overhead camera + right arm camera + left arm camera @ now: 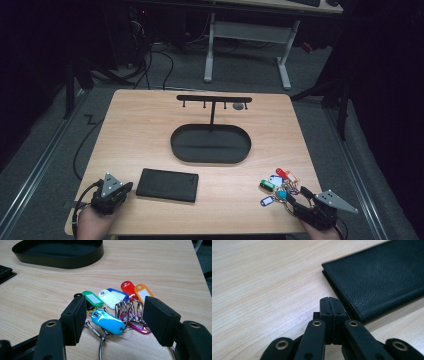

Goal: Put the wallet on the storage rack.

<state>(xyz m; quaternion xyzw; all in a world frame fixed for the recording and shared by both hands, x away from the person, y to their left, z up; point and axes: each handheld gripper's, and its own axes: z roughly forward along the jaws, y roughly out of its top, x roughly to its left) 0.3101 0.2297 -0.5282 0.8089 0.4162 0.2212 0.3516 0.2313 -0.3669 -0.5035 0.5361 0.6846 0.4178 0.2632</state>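
Observation:
A bunch of coloured key tags (279,185) on metal rings lies near the table's front right. In the right gripper view the tags (110,321) sit between the two wide-apart jaws of my right gripper (117,320), which is open around them; the same gripper (305,197) reaches the bunch from the front right corner. A black wallet (167,184) lies flat at the front left. My left gripper (117,192) rests just left of it, shut and empty, its tips (329,305) beside the wallet's (377,280) near corner.
A black oval tray (210,144) with an upright hook rack (214,99) stands at the table's middle back. A small dark object (238,106) hangs at the rack's right end. Bare wood lies between wallet and keys. The table's right edge is close to the keys.

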